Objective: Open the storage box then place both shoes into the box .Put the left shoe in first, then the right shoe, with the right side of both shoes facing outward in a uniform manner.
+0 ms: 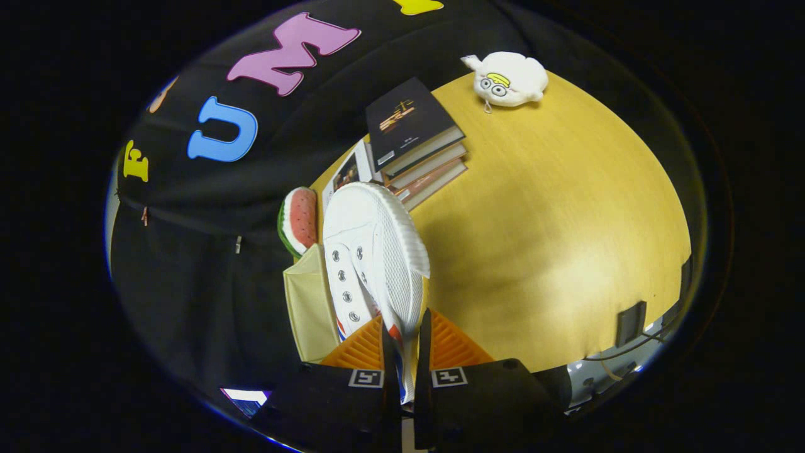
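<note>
- Gripper [406,352] pinched tight on the white shoe's [377,251] heel.
- Shoe held over the yellow counter [553,239].
- Books [418,148] and a plush toy [509,78] farther off.

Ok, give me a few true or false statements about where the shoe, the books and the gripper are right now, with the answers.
1. The gripper is shut on the white shoe. True.
2. The shoe lies flat on the table. False: it is held up, its sole turned sideways.
3. A stack of books lies beyond the shoe. True.
4. The plush toy sits on the books. False: it lies apart on the table.
</note>
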